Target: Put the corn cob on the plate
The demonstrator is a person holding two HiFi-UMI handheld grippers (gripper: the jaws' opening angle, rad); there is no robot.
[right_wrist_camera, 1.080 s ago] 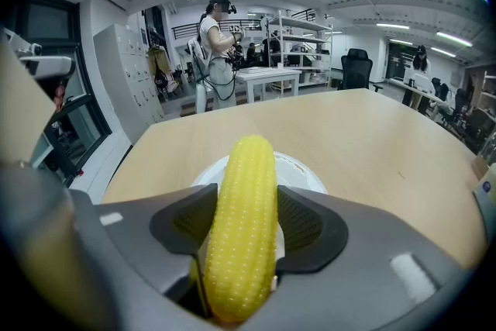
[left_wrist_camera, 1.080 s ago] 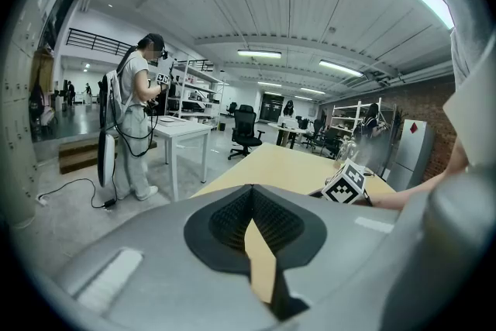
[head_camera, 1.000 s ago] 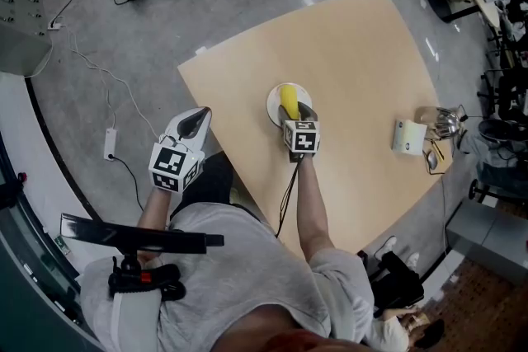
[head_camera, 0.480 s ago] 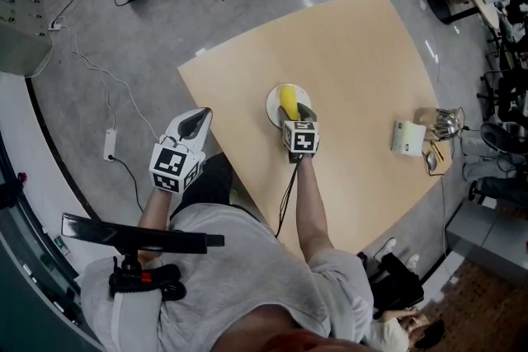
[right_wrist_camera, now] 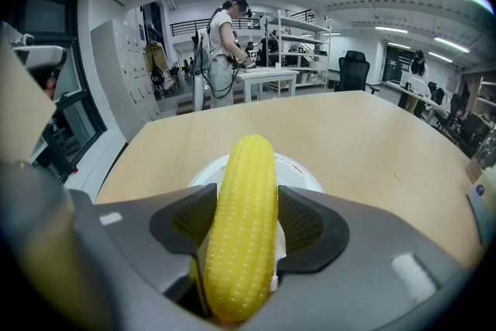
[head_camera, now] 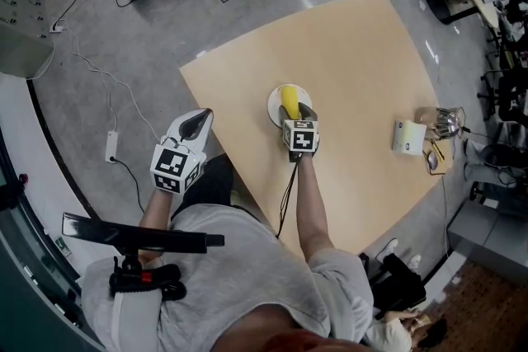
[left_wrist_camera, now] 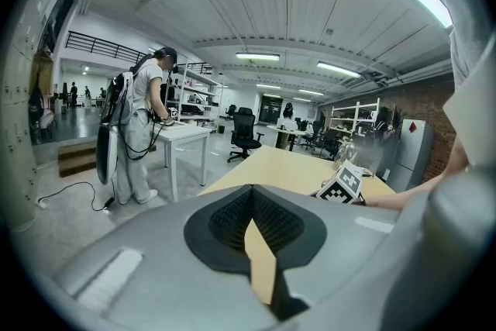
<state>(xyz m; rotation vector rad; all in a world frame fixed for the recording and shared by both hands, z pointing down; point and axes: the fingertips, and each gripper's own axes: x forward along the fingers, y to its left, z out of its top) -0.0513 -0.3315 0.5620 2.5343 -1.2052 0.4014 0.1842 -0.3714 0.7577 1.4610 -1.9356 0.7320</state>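
The corn cob [right_wrist_camera: 242, 225] sits between the pads of the right claw [right_wrist_camera: 244, 232], and both pads appear to press on its sides, so I judge it gripped and not yet let go. In the head view the corn cob [head_camera: 288, 101] points toward 12 o'clock from the right claw [head_camera: 295, 111] and lies over the white plate [head_camera: 273, 104]. The carrying part looks done, with the cob brought to the plate. What seems left is to set it down, spread the pads and draw the claw away.

In the right gripper view the plate [right_wrist_camera: 301, 167] shows only as a rim either side of the cob. The cob and the claw cover the spot where the two might meet, so I cannot tell whether the cob rests on the plate or hangs just above it. The cob's near end is cut off by the claw body.

The left claw [head_camera: 196, 120] is at 8 o'clock from the plate, beyond the edge of the tabletop [head_camera: 355, 53]. The left gripper view shows the tips of the left claw [left_wrist_camera: 252, 196] together with nothing between them.

At 3 o'clock from the plate, near the tabletop's edge, stand a small white object [head_camera: 407, 137] and some shiny clutter [head_camera: 445, 122], both too small to name.
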